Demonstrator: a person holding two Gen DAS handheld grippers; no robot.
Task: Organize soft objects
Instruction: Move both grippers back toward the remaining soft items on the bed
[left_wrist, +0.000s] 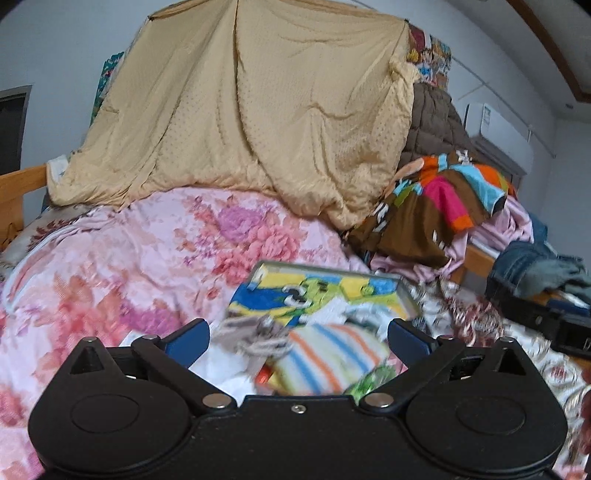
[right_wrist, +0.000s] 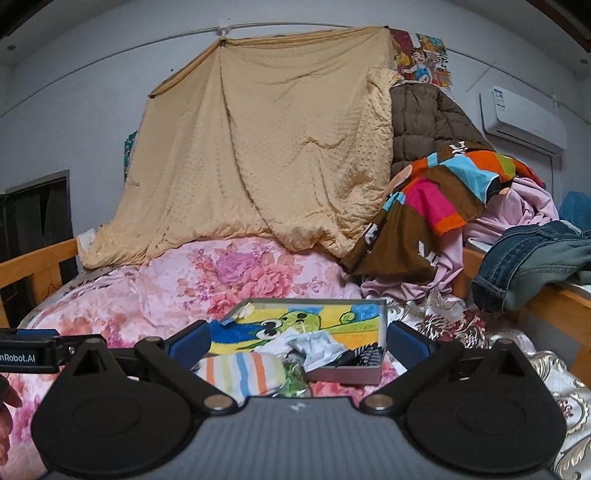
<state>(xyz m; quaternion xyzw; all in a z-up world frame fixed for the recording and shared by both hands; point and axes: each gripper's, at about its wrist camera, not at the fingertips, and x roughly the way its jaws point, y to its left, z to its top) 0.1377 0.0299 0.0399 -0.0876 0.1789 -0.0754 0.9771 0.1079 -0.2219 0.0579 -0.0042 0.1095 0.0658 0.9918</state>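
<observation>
Floral bedspread (right_wrist: 155, 291), cartoon box (right_wrist: 332, 314) w/ striped cloth (right_wrist: 240, 373) beside, both grippers open

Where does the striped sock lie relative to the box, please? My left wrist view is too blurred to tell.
Observer: The striped sock lies outside the box, in front of its left part, on the floral quilt.
Operator: Thank you. Is the right gripper holding anything?
Observer: No, the right gripper is open and grips nothing.
Operator: And what lies in the box's near right corner?
Observer: A dark patterned cloth lies there, beside a crumpled white one.
</observation>
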